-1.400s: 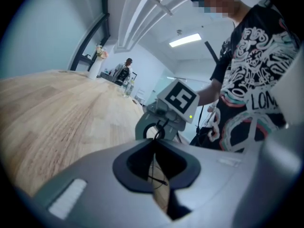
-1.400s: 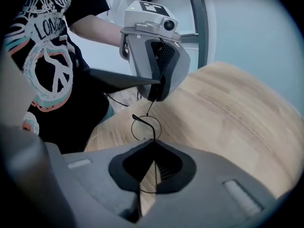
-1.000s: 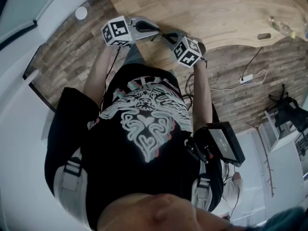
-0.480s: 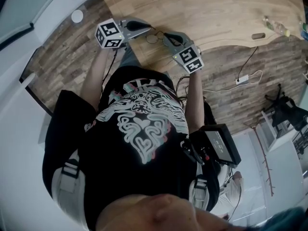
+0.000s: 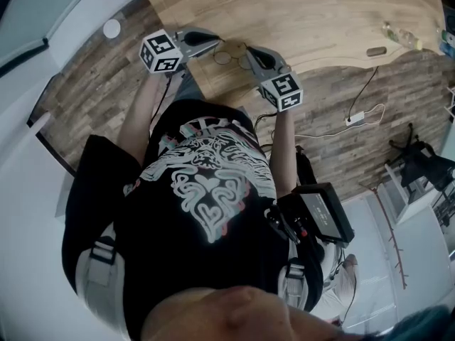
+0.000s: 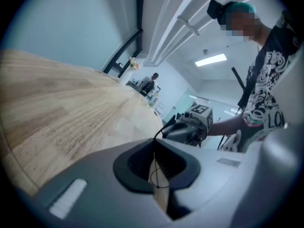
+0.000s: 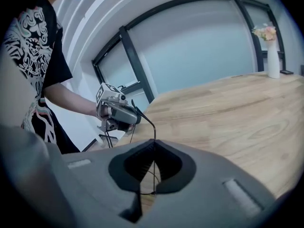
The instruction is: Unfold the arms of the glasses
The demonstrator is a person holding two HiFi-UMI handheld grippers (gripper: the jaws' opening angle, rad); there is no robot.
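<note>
Pale wood tabletop (image 5: 320,13) fills the top of my head view, with dark plank floor (image 5: 92,77) below its curved near edge. From here I see the glasses (image 5: 227,55), thin wire frame with round lenses, just inside that near edge, close to the tabletop's near left corner, between my two tools. I cannot tell whether they rest on the wood or hang just above it.

My left gripper (image 6: 154,148) has its jaws pressed together on a thin dark wire of the glasses; the wire runs up out of the pads and curves toward the other tool, which faces it close by. My right gripper (image 7: 154,151) is likewise closed on a thin wire of the frame: a fine black line rises from between its pads and bends over toward the left tool, and a loop of wire shows lower down in the gap behind the pads. Which part of the frame each one pinches I cannot make out for sure.

Both tools point inward at each other across the glasses, their marker cubes toward my body. A white vase (image 7: 273,56) with flowers stands near the far edge of the tabletop in the right gripper view. A bottle (image 5: 402,35) lies near the tabletop's right end, and a white power strip (image 5: 353,118) with its cable sits on the floor beneath that end.
</note>
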